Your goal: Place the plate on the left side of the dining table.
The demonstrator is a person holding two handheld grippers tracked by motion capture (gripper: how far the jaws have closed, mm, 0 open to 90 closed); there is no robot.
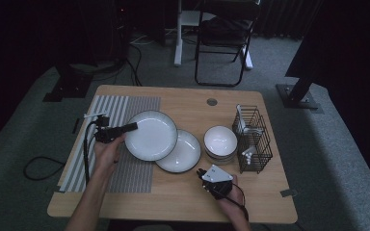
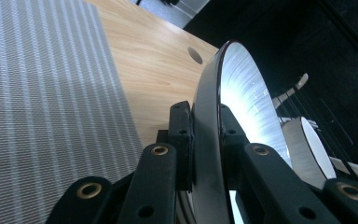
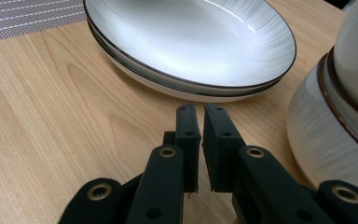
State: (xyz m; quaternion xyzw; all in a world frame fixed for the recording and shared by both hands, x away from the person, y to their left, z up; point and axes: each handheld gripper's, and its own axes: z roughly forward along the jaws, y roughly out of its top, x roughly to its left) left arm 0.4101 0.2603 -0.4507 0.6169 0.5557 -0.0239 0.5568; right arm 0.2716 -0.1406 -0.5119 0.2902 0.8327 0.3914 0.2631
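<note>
A white plate with a dark rim [image 1: 151, 134] hangs tilted over the table, and my left gripper [image 1: 131, 127] is shut on its left edge. In the left gripper view the rim [image 2: 209, 154] runs edge-on between the jaws of the left gripper [image 2: 205, 112]. Two stacked plates [image 1: 180, 153] lie flat beneath its right side, seen close up as the plate stack [image 3: 191, 42]. My right gripper [image 1: 201, 174] sits low at the table's front, just before that stack. The right gripper [image 3: 200, 109] is shut with nothing between its jaws.
Stacked white bowls [image 1: 220, 142] stand right of the plates, with a bowl's side [image 3: 335, 116] close to my right gripper. A black wire rack [image 1: 253, 139] holding white utensils is at the far right. A striped grey placemat [image 1: 111, 144] covers the table's left part.
</note>
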